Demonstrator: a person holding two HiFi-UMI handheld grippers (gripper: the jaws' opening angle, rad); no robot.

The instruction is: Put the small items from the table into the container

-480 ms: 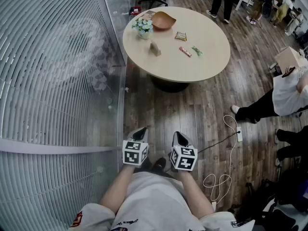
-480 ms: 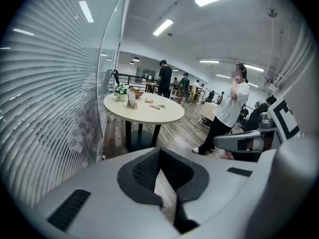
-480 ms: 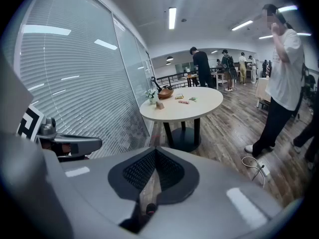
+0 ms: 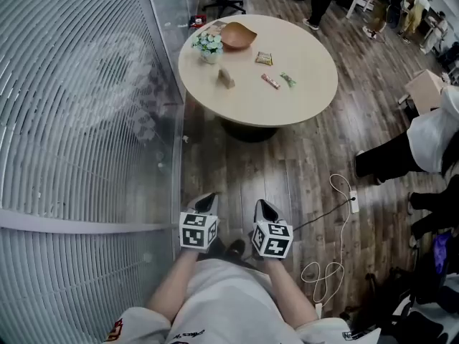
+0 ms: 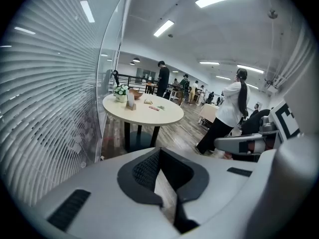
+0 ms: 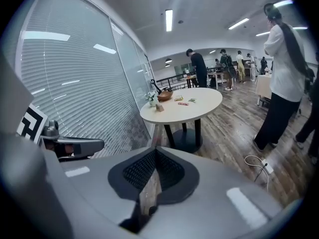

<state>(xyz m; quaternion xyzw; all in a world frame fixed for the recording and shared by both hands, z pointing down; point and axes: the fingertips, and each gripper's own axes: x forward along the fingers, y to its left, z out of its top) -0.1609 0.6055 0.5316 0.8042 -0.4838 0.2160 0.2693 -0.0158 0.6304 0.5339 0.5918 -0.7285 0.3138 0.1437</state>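
One round table w/ snacks, wood floor, glass wall.

The head view looks steeply down from above the person's lap. The left gripper and right gripper sit close below it, at bottom centre. The floor runs up to the table, well away near the top edge, and the glass wall fills the left side.

The left gripper view rides low on that gripper and faces forward along its jaws. It sees the far table side-on, with the wall at left and the right gripper at its right edge. The right gripper view mirrors this, with the left gripper at its left edge.

All three views share the table, wall and floor.
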